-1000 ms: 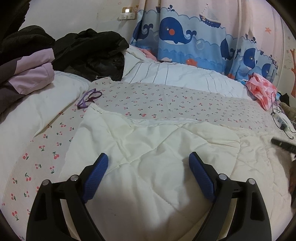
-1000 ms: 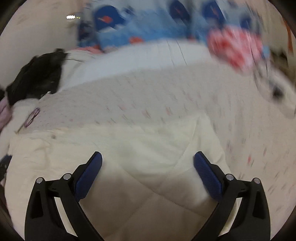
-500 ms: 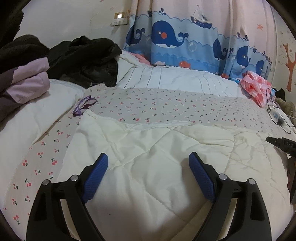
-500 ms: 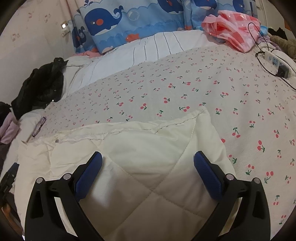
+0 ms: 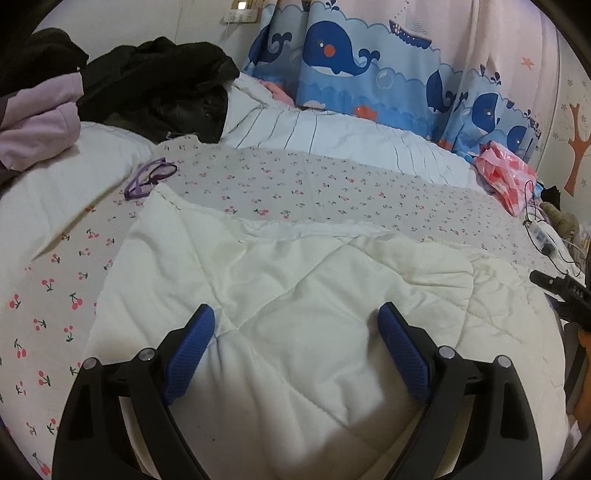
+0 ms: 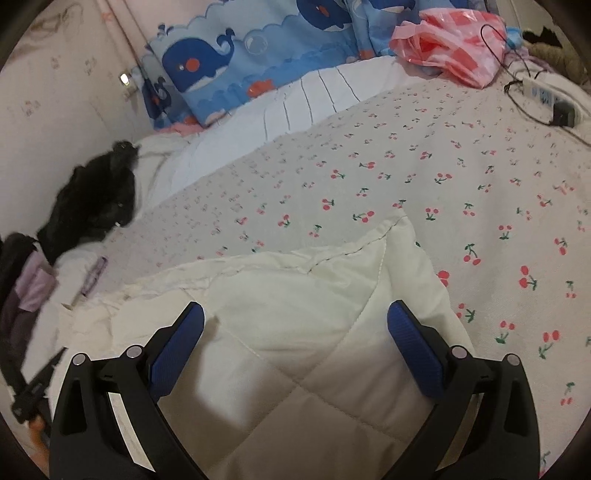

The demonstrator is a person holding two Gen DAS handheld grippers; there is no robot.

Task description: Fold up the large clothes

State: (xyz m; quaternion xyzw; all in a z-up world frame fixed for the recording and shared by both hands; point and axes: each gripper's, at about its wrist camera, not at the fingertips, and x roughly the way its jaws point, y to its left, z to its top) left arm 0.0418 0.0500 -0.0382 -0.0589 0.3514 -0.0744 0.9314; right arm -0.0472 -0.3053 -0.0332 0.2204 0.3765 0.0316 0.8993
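Left wrist: cream quilted padded garment (image 5: pixel 295 295) looks soft and bulky; pinch a stitched edge. Left gripper (image 5: pixel 297 326), right gripper (image 6: pixel 295 325) jaws apart, empty.

Bed w/ cherry-print sheet (image 5: pixel 332 184), whale curtain (image 5: pixel 351 62) behind, pale pink wall (image 6: pixel 55 92) w/ lit outlet (image 5: pixel 242 11).

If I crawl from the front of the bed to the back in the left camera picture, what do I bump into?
Cream quilted garment → cherry-print sheet → white striped duvet → whale curtain.
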